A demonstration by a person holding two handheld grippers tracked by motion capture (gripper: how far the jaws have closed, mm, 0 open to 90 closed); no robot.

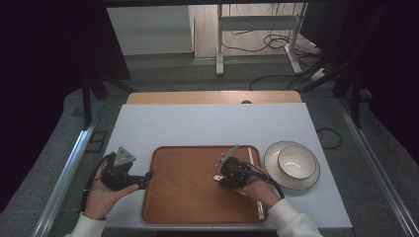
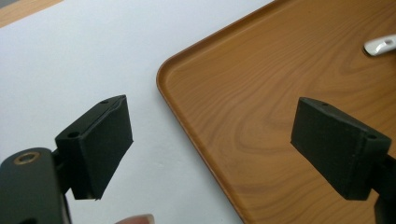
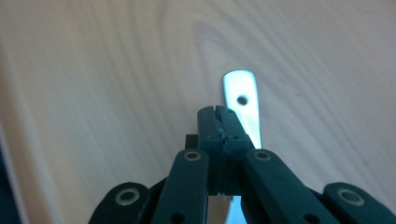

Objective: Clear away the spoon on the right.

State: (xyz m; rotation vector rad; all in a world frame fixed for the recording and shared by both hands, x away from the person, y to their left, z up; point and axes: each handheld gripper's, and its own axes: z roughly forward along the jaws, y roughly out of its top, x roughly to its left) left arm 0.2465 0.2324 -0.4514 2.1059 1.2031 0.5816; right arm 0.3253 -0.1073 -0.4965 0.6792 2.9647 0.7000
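Gripping a flat silver metal handle with a small round hole near its end [image 3: 241, 100], the right gripper [image 3: 218, 122] has its two black jaws pressed together, the shiny strip pinched at their right side and running out both ahead of the tips and back beneath them. That gripper's own view shows this close up, with the handle lying low over pale wood grain; whether it rests on the wood or is lifted I cannot tell. From the high view the same gripper [image 1: 221, 177] sits over the right half of the rectangular brown wooden tray with a raised rim [image 1: 163, 207], and only a small pale end of the handle [image 1: 218, 177] peeks out at its left; the rest is hidden under the hand.

The left gripper [image 1: 148, 175] is held at the tray's left edge. Its own view shows the two jaws standing wide apart with nothing between them [image 2: 210, 140], one over the white table cover [image 2: 93, 51] and the other over the tray's rounded corner [image 2: 163, 74]; a tip of the silver handle shows at that view's upper right edge [image 2: 380, 45].

The high view alone takes in the white bowl with a dark rim [image 1: 297, 162] standing on a matching white plate [image 1: 272, 170], just beside the tray's right edge, and a long pale stick [image 1: 256, 182] lying along that side of the tray.
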